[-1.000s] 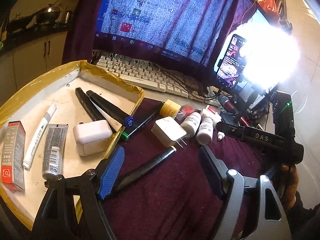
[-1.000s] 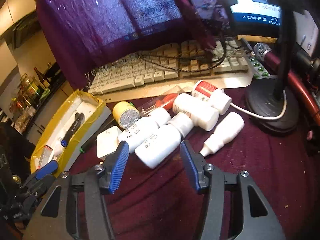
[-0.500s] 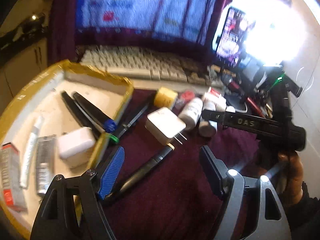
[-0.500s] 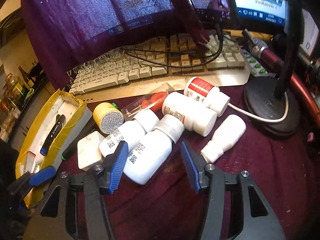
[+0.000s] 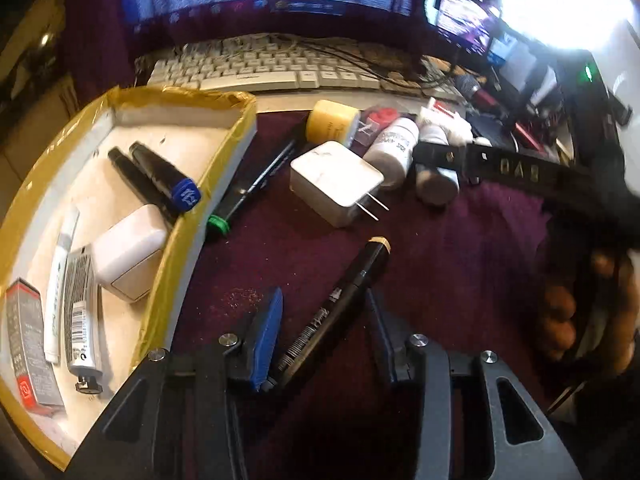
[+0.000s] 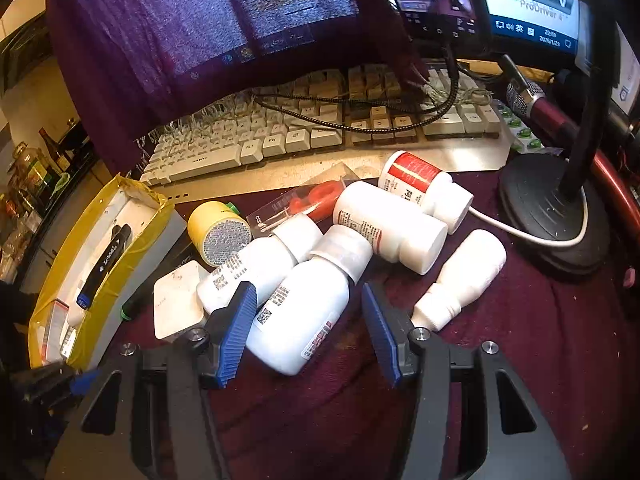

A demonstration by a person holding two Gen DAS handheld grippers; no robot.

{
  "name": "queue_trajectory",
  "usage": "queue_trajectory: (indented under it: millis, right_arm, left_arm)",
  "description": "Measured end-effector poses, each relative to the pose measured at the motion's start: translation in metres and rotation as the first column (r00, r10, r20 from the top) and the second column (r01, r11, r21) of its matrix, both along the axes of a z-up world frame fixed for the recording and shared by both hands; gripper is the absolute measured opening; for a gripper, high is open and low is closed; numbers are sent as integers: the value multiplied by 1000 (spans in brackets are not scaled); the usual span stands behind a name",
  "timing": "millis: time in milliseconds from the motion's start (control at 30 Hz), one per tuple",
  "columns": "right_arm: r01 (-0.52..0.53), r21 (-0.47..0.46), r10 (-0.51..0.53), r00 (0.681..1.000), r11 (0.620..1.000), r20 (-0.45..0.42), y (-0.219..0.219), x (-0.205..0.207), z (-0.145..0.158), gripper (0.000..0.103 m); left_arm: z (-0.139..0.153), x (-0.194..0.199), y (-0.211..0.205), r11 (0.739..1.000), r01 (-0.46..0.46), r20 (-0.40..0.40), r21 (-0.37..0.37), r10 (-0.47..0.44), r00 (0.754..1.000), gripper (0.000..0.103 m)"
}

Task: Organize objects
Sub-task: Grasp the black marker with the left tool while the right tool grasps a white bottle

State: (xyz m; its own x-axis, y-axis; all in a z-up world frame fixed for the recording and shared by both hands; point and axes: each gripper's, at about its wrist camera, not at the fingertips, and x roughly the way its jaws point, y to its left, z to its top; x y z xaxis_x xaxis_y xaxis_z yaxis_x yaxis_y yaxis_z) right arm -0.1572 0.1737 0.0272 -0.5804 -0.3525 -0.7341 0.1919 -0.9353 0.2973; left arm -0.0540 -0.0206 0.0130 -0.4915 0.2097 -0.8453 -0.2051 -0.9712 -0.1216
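The left gripper (image 5: 324, 332) had its fingers spread apart around a black marker (image 5: 336, 312) that lay slanted on the maroon cloth (image 5: 460, 260), its tan-tipped end pointing away; the blue pad (image 5: 266, 334) looked close to the marker's barrel, though contact could not be told. The right gripper (image 6: 308, 332) likewise had its fingers parted, straddling the base of a large white bottle (image 6: 304, 312) lying on its side, with a gap on both sides.

Just beyond the marker sat a white plug adapter (image 5: 334, 182) with its prongs pointing right, and left of it a green-capped pen (image 5: 250, 192) lay against the wall of a yellow-taped tray (image 5: 176, 264). The tray held a white charger block (image 5: 128, 250), two black markers (image 5: 160, 178), a tube (image 5: 80, 312), a white pen (image 5: 60, 280) and a red box (image 5: 28, 344).

Past the large bottle, more white bottles (image 6: 388, 224) lay clustered and touching, beside a yellow roll (image 6: 220, 232) and a small dropper bottle (image 6: 460, 280).

Farther back on the desk stood a beige keyboard (image 6: 320, 136) crossed by a braided cable, a black lamp base (image 6: 552, 216), and cloth-draped monitors (image 6: 224, 20).
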Motion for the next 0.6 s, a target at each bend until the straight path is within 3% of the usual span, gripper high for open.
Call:
queue_trajectory:
  millis: [100,267,333,367,433,533,600]
  right_arm:
    - [0,3,0,1000,1000,-1,1,2,-1,54]
    - [4,31,-4,1000,1000,14,-5,-2,-5,56]
    - [-5,56,4,1000,998,5,-9,0,-6,53]
    - [-11,62,11,1000,998,-2,-10,2,-6,49]
    - [-10,73,11,1000,997,-8,-8,6,-5,45]
    - [-1,74,2,1000,997,-19,4,13,-4,36]
    - [12,86,-11,1000,996,-17,14,16,-5,35]
  left_arm:
    - [-2,-4,-3,1000,-20,-18,-19,19,1000,40]
    - [-4,9,18,996,40,-35,-78,-43,998,39]
    - [-2,12,20,997,69,-14,-16,-69,998,34]
    - [-1,13,18,997,71,0,23,-71,997,24]
    - [-2,14,12,998,49,21,45,-50,999,16]
    - [0,14,3,999,-4,22,39,3,1000,16]
    - [0,15,-2,998,-18,25,55,17,1000,16]
